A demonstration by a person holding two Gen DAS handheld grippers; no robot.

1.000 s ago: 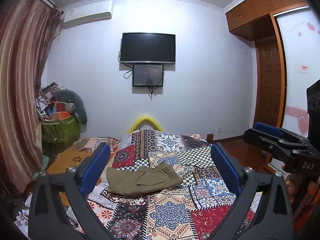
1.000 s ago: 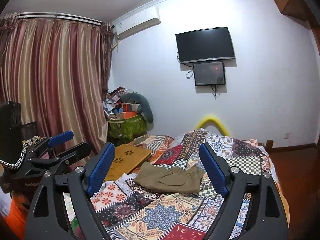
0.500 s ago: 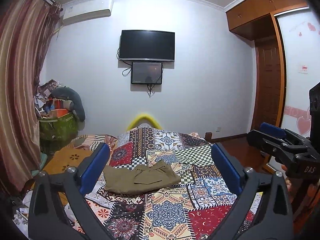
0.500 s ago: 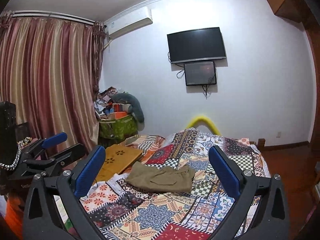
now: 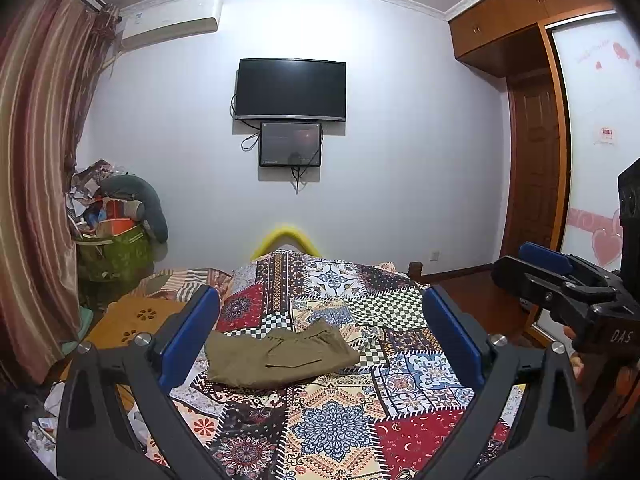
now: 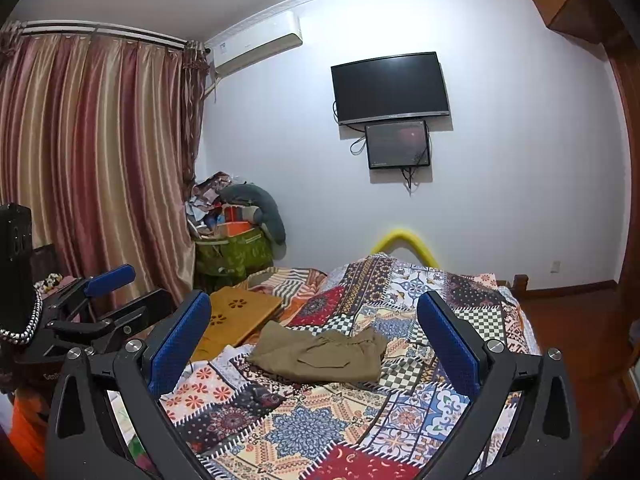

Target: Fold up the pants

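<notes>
Left wrist: left claw (image 5: 320,330) wide open, empty, held above the near end of the patchwork-quilted bed (image 5: 332,432). Olive-khaki cloth pants (image 5: 280,354) lie mid-frame in a compact, roughly rectangular bundle. Against a second ago the view has swung slightly and sits a bit higher; pants haven't moved. Right claw (image 5: 548,268) at right edge, blue pads parted.

Right wrist: right claw (image 6: 314,332) also spread wide, nothing in it, well short of the pants (image 6: 320,356) at frame centre. Bundle already looks folded; fits either a finished fold or a pre-fold state.
</notes>
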